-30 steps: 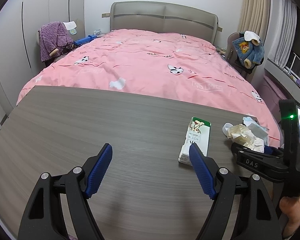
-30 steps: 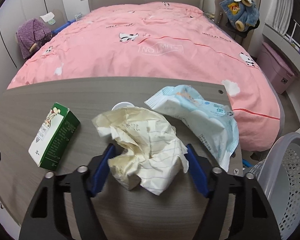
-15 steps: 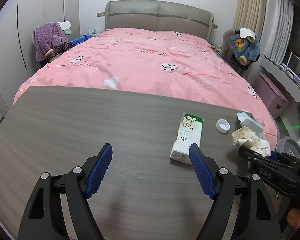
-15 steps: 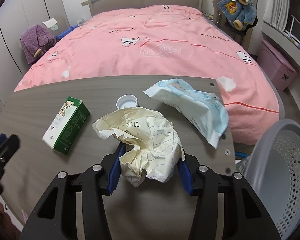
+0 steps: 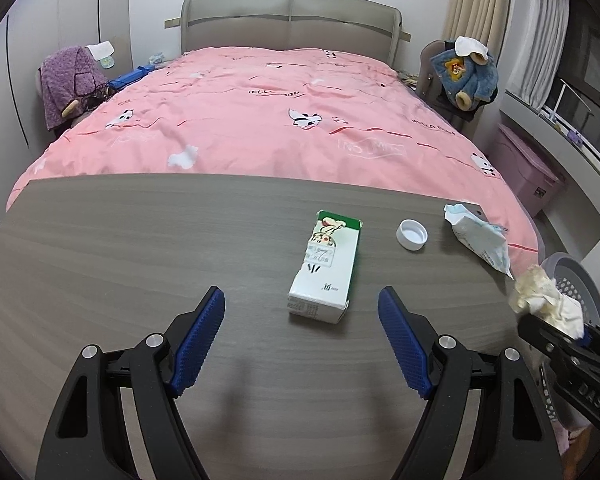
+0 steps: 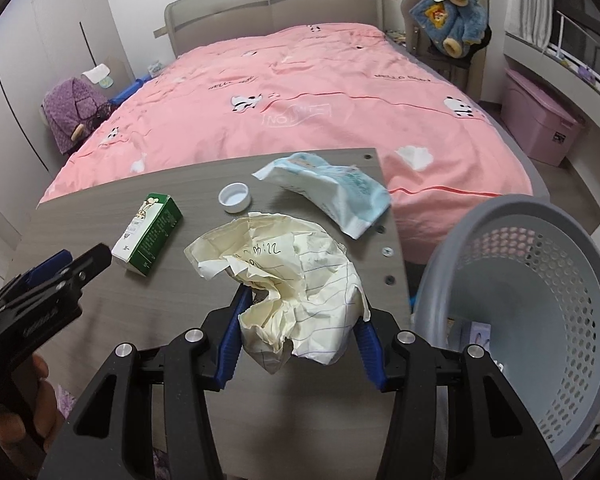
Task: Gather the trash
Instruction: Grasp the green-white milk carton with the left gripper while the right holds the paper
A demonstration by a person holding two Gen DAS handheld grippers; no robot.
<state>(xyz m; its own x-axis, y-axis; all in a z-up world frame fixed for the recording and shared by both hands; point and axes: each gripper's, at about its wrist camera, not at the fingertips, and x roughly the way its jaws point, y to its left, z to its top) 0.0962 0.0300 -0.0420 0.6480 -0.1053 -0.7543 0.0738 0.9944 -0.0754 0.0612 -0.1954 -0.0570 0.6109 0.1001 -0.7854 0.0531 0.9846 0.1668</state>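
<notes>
My right tool (image 6: 298, 330) was squeezed tight on the crumpled paper (image 6: 288, 280), and its jaws had just closed in more around it. I held the paper up over the desk (image 6: 188, 196), near the gray basket (image 6: 540, 280) but not over it yet. I could see one small thing lying in the basket. So the job had only just begun, I think. My left tool (image 5: 302, 336) was wide open with nothing in it, just in front of the milk box (image 5: 326, 266). The milk box, the white cap (image 5: 412, 234) and the blue wrapper (image 5: 480, 236) still lay on the desk.
</notes>
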